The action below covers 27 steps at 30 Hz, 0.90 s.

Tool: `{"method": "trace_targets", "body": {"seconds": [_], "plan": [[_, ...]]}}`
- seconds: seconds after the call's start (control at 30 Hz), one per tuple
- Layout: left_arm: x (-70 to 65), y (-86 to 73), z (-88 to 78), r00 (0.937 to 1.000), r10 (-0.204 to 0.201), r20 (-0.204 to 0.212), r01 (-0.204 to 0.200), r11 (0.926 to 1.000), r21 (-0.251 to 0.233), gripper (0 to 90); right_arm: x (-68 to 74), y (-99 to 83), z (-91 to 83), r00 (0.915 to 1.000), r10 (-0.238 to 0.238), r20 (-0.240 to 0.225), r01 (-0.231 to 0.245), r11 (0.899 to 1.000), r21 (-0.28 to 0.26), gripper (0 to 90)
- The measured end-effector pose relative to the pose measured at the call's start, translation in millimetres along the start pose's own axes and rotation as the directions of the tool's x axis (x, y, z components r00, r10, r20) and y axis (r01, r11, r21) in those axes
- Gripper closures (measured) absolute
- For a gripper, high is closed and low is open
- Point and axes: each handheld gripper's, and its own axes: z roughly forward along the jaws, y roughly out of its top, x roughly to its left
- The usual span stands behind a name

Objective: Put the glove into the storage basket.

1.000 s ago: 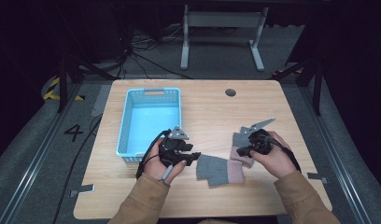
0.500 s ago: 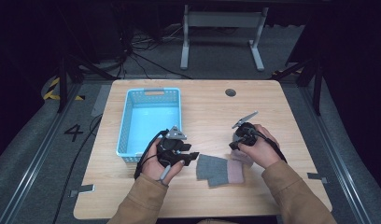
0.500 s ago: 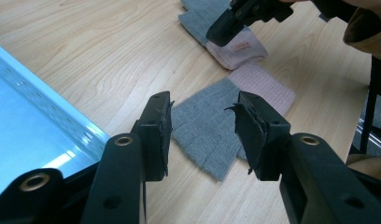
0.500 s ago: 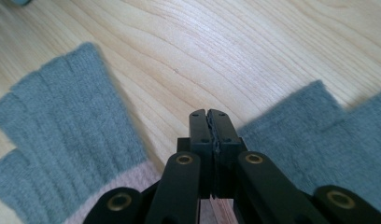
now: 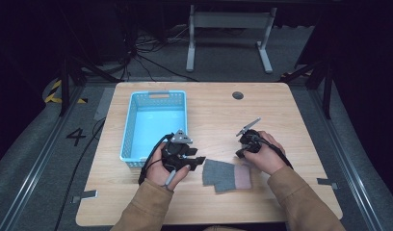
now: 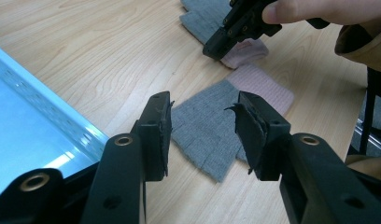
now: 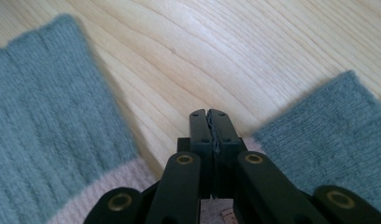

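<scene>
Right tool dropped toward the socks, jaws closed, empty. Left tool half open just beside the socks, holding nothing. Blue basket sits left of the socks, clear of both.

socks: ribbed knit cloth (matt) | table: smooth wood | basket: plastic
</scene>
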Motion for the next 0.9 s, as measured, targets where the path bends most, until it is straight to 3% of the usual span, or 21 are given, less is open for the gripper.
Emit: {"method": "trace_targets", "body": {"seconds": [0.57, 0.63, 0.7, 0.9], "plan": [[-1.1, 2.0, 2.7, 1.0, 0.009, 0.002, -0.009, 0.9999, 0.007, 56.5, -17.8, -30.7, -13.8, 0.9982, 0.058, 0.013, -0.059, 0.998, 0.024, 90.0], [-1.1, 2.0, 2.8, 1.0, 0.008, 0.002, -0.008, 0.9999, 0.007, 56.5, -17.7, -31.5, -16.4, 0.9973, 0.072, -0.01, -0.072, 0.997, 0.002, 89.7], [-1.1, 2.1, 2.5, 1.0, 0.008, 0.001, -0.008, 1.0, 0.005, 56.5, -18.0, -30.5, -21.7, 0.996, 0.088, -0.015, -0.089, 0.995, -0.039, 82.7], [-0.9, 1.3, 1.6, 1.0, 0.001, 0.001, -0.001, 1.0, -0.001, 56.5, -30.1, -26.0, -40.7, 0.9796, 0.201, -0.01, -0.2, 0.97, -0.137, 67.2]]}}
